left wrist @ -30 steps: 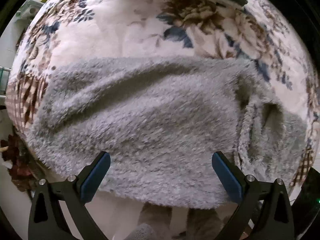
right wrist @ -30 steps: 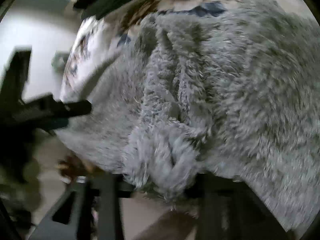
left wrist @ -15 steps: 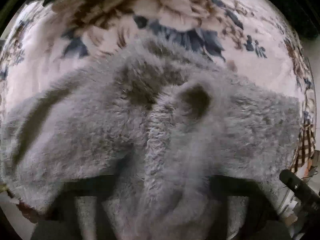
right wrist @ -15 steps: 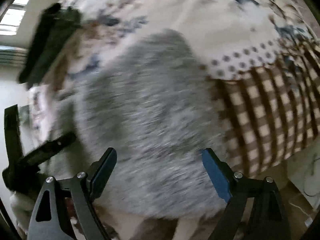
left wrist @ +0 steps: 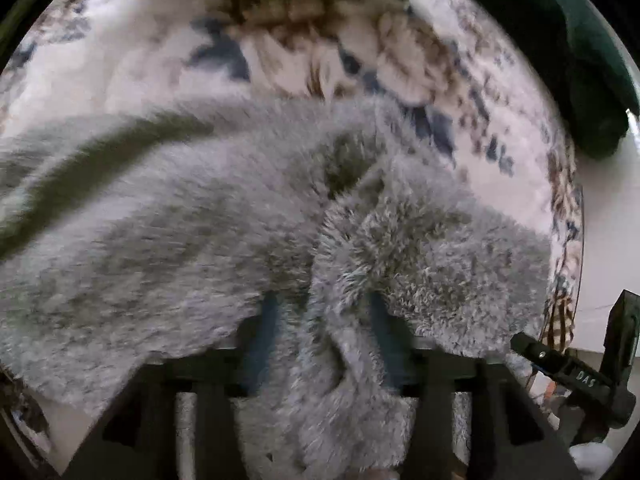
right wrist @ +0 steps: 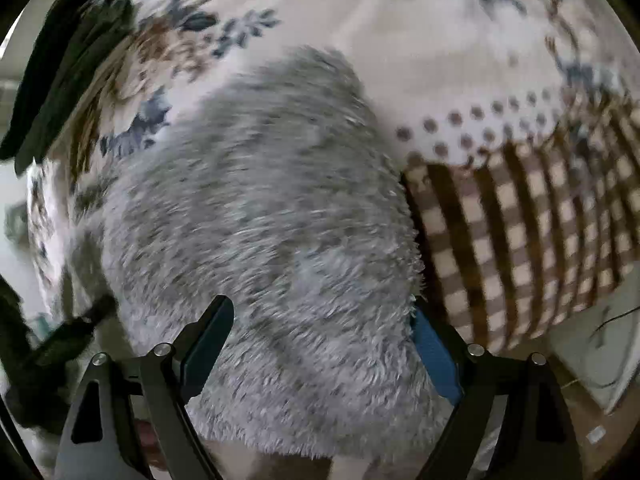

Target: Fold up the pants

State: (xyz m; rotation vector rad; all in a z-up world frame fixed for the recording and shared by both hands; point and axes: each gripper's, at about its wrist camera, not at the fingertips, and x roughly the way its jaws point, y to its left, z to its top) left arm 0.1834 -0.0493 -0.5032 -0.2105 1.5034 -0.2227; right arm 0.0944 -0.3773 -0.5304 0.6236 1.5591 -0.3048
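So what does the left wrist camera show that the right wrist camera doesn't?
Only the left view shows the left gripper pinching a bunched fold of the grey pants. Only the right view shows the right gripper open over flat fleece, plus the checked border. Both show the pants lying on the floral blanket.

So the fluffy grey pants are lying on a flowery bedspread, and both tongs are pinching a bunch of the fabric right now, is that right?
Not quite. Only the left tongs pinch a bunch of the grey pants, as the left wrist view shows. The right wrist view shows the right tongs open, blue pads spread apart over the pants. The flowery bedspread is correct.
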